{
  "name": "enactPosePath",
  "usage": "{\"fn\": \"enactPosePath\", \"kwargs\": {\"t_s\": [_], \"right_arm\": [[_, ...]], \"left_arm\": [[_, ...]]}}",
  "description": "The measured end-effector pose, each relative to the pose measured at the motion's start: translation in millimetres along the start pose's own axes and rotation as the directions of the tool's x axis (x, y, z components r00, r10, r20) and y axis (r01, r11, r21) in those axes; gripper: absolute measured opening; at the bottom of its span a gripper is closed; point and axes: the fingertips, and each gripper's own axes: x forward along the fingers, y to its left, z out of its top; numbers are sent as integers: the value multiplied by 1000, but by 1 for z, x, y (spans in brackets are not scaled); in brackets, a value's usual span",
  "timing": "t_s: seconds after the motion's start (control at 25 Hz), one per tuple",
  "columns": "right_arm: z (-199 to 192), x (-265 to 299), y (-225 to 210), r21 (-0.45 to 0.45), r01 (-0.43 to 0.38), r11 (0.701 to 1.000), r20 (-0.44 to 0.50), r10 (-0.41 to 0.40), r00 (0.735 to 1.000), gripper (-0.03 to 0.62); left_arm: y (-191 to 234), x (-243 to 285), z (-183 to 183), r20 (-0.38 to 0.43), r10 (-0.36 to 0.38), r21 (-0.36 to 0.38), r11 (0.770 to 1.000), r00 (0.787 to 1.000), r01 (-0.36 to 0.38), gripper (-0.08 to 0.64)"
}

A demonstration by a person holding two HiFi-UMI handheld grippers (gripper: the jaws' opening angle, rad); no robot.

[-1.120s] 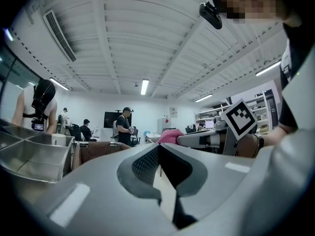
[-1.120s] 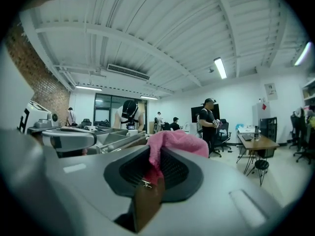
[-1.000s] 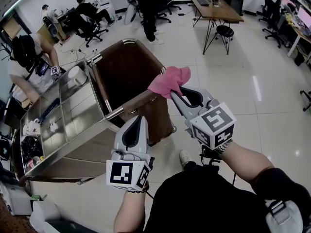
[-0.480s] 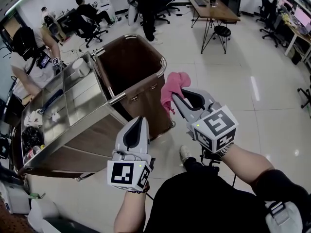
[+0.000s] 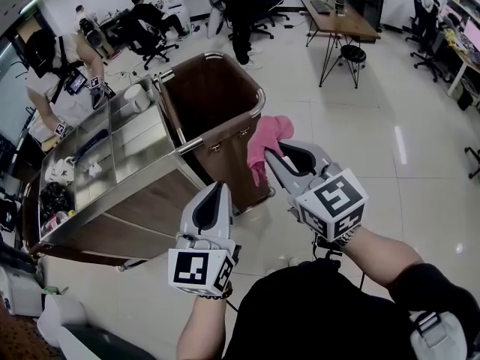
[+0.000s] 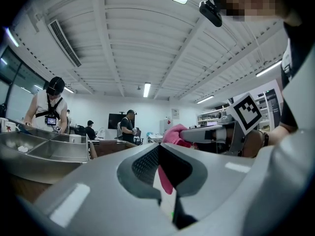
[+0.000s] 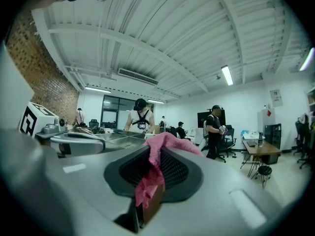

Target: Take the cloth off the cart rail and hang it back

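The cart [image 5: 139, 205] fills the left half of my head view. Its steel top compartments run away to the left, and the brown bin [image 5: 206, 100] is at the end nearest my grippers. The chrome rail [image 5: 196, 144] runs along the bin's near edge. In this view its long axis climbs from lower left to upper right.

The right gripper [image 5: 274, 160] is out past the bin's right corner, roughly level and aimed forward. Its jaws are clamped on the pink cloth [image 5: 268, 142], and the right gripper view shows the fabric pinched at the tips, with a fold bunched over the top and a tail trailing back toward the camera. In the head view the rest of the cloth hangs below the jaws against the bin's outer wall. It is clear of the rail, so I judge the taking-off half done and the hanging back not yet begun.

The left gripper [image 5: 217, 190] is lower and closer to me, beside the cart's side panel. Its jaws are together on nothing.

The rail lies just to the left of the cloth and slightly beyond it. The right hand is the nearer one and already carries the cloth. I reckon it needs to lift and cross left so the cloth drapes across the rail's length.
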Motion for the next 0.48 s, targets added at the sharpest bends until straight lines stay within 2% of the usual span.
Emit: {"fn": "enactPosePath", "kwargs": {"t_s": [0.48], "right_arm": [[11, -14, -9, -6, -98, 995, 19, 98, 995, 61]], "left_arm": [[-26, 14, -1, -16, 60, 25, 998, 998, -59, 3]]}}
